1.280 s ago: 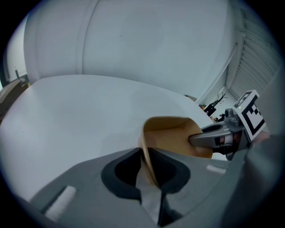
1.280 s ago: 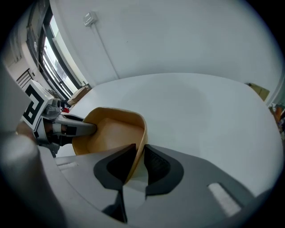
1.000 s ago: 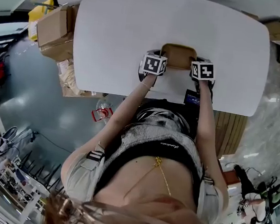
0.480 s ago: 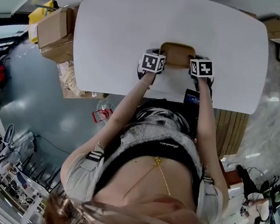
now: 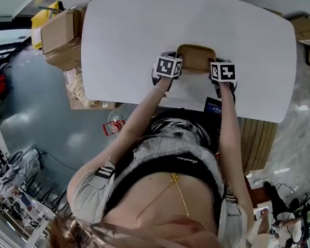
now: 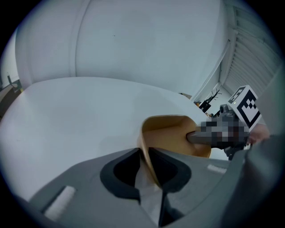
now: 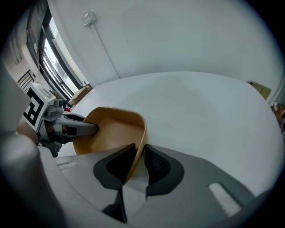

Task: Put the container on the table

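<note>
Near the middle of the near edge of the table (image 5: 132,29), the container (image 5: 196,57) hangs just over or already on the top, the left gripper (image 6: 147,164) and right gripper (image 7: 139,164) each pinching one side wall, so only settling and release seem left.

Bright even daylight, soft shadows, strong fisheye edges

Right gripper (image 7: 139,153) at lower centre, jaws pinching tan container (image 7: 111,131) rim, left gripper (image 7: 89,128) at left clamping opposite wall, white surface (image 7: 200,111) beyond.
</note>
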Available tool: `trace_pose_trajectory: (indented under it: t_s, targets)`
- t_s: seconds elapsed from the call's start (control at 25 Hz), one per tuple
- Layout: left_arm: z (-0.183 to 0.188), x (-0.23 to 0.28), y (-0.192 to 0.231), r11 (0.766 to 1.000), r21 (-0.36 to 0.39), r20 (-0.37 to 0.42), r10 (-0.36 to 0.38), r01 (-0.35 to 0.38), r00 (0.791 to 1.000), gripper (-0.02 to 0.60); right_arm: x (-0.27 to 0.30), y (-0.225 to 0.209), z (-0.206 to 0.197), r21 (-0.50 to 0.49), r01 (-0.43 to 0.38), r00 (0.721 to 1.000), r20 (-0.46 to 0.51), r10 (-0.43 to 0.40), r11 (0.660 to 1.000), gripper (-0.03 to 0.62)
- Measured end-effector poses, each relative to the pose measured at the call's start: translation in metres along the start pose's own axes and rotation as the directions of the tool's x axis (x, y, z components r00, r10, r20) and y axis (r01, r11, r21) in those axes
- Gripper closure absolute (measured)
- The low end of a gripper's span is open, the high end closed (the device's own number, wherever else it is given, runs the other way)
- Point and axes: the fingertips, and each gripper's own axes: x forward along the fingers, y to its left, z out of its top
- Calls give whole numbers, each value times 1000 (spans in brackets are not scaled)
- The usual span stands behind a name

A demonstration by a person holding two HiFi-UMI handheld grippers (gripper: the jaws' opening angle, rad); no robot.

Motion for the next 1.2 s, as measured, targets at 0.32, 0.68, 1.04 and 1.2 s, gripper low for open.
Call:
trace_pose_trajectory:
  t_s: [0.32, 0.68, 1.04, 1.2]
  targets:
    - [1, 0, -2, 1000, -1, 0, -6, 6, 1000, 523, -1, -2, 0, 3, 4, 1000, -2, -4, 1000, 499]
    - [1, 0, -2, 1000, 2, 4, -6, 6, 1000, 522, -2, -1, 0, 3, 4, 1000, 23, -4, 1000, 499]
    - [3, -1, -2, 1000, -1, 14, -3, 3, 1000, 522, -4, -2, 2, 12, 14, 999, 47, -15, 1000, 497]
    - [2, 0, -2, 1000, -21, 28, -13, 13, 1000, 520, -2, 0, 2, 24, 10, 997, 77, -12, 1000, 493]
